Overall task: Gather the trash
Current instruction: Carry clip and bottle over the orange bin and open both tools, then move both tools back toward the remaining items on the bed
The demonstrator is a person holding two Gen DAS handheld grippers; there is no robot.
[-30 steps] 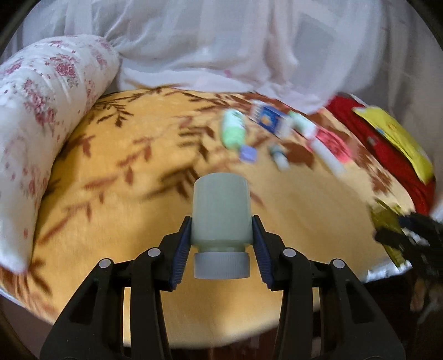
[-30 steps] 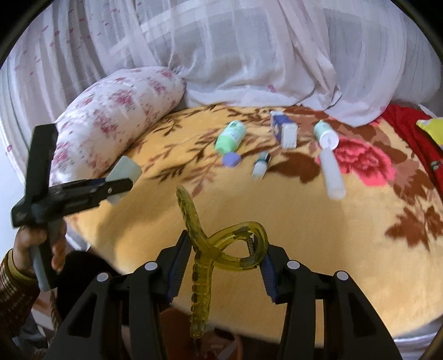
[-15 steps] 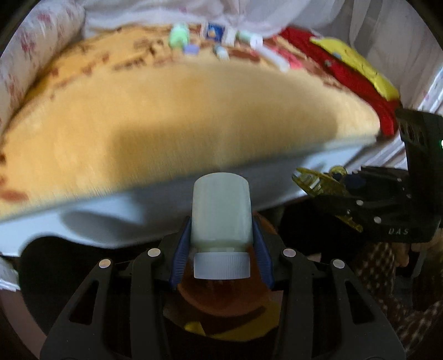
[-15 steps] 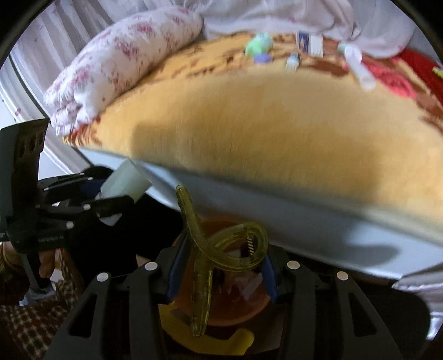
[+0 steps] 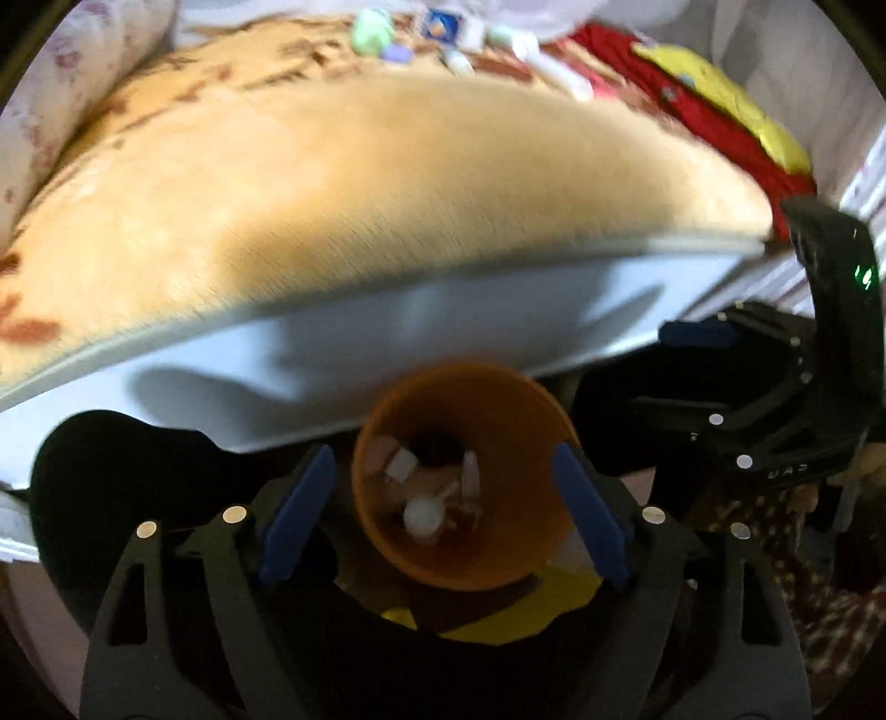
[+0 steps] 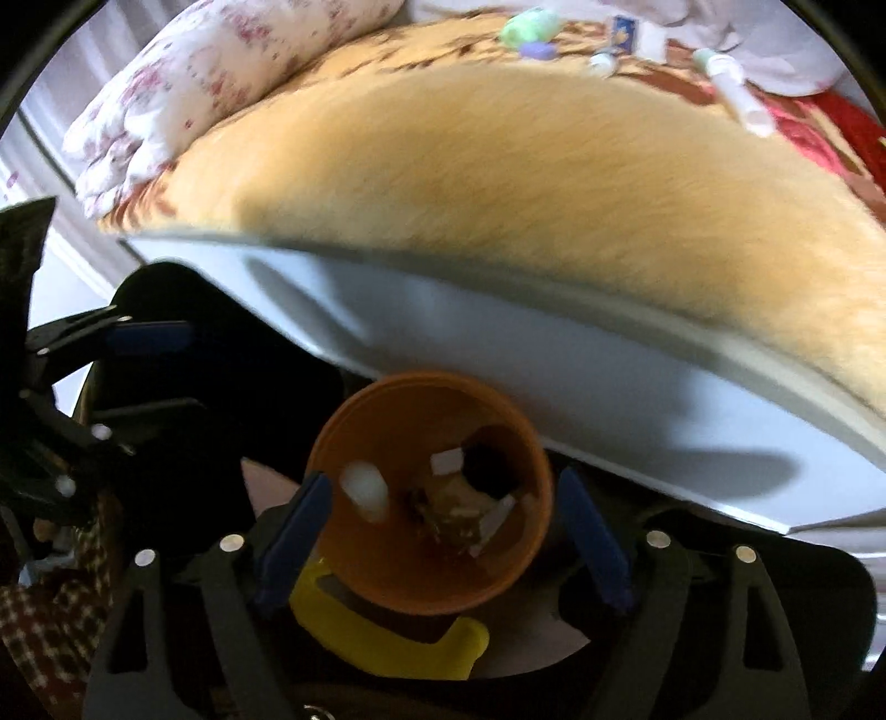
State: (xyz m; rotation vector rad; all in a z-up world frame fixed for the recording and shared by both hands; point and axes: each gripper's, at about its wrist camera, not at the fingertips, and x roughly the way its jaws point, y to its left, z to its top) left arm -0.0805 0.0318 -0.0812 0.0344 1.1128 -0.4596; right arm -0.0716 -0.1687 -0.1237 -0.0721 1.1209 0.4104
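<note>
An orange bin stands on the floor below the bed's edge, and both grippers hang over it. My left gripper has its jaws opening wide with nothing between them. The pale bottle lies inside the bin among scraps. My right gripper is opening too, also with nothing between its jaws, above the same bin. That pale bottle shows again here, against the inner wall. The yellow hair clip is hard to pick out among the dim contents. On the far side of the bed lie a green bottle, a blue box and a white tube.
The bed with its orange blanket and white side rises just behind the bin. A floral pillow lies at the left. A yellow plastic piece sits under the bin. A red cloth lies at the right. A checked sleeve is near.
Both grippers sank from over the bed to the bin beside it, then opened. The pale bottle left the left jaws and the yellow hair clip left the right jaws.
</note>
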